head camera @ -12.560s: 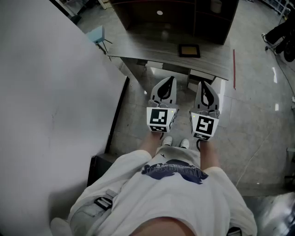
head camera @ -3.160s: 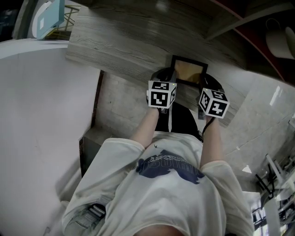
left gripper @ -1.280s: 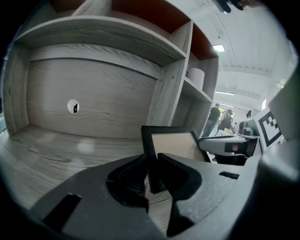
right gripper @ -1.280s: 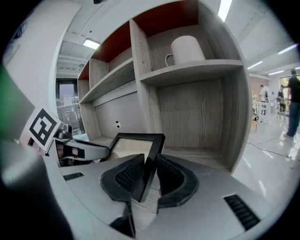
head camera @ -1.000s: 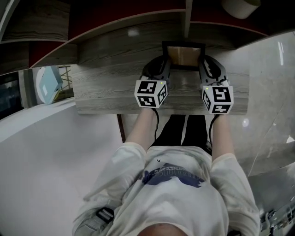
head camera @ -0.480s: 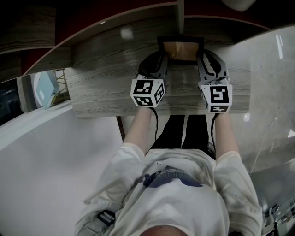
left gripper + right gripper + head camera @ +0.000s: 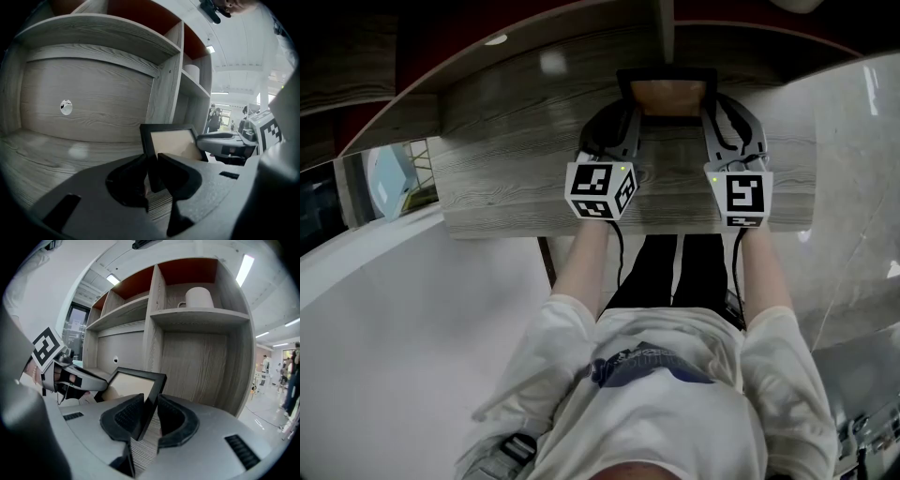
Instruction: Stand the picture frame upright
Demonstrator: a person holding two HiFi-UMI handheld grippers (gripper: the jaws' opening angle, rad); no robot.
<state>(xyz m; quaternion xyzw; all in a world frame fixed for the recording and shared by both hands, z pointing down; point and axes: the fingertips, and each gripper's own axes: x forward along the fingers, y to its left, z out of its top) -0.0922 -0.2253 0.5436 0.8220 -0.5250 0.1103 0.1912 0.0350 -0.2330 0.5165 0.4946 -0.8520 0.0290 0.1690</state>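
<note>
The black picture frame (image 7: 667, 94) with a tan panel sits at the back of the wooden desk (image 7: 506, 178), tilted up with its face toward me. My left gripper (image 7: 628, 111) is shut on the frame's left edge, and my right gripper (image 7: 710, 109) is shut on its right edge. In the left gripper view the frame (image 7: 171, 143) rises between the jaws of the left gripper (image 7: 152, 161). In the right gripper view the frame's right side (image 7: 140, 383) stands slanted between the pads of the right gripper (image 7: 149, 404). Whether its bottom edge touches the desk is hidden.
A shelf unit stands right behind the frame, with a vertical divider (image 7: 164, 89) and a cable hole (image 7: 66, 107) in the back panel. A white mug (image 7: 199, 298) sits on an upper shelf. A white curved surface (image 7: 394, 309) lies left of the desk.
Both grippers and the frame have shifted slightly toward the shelf, and the frame looks shorter from above, so it stands steeper. Both grips stay on its side edges.
</note>
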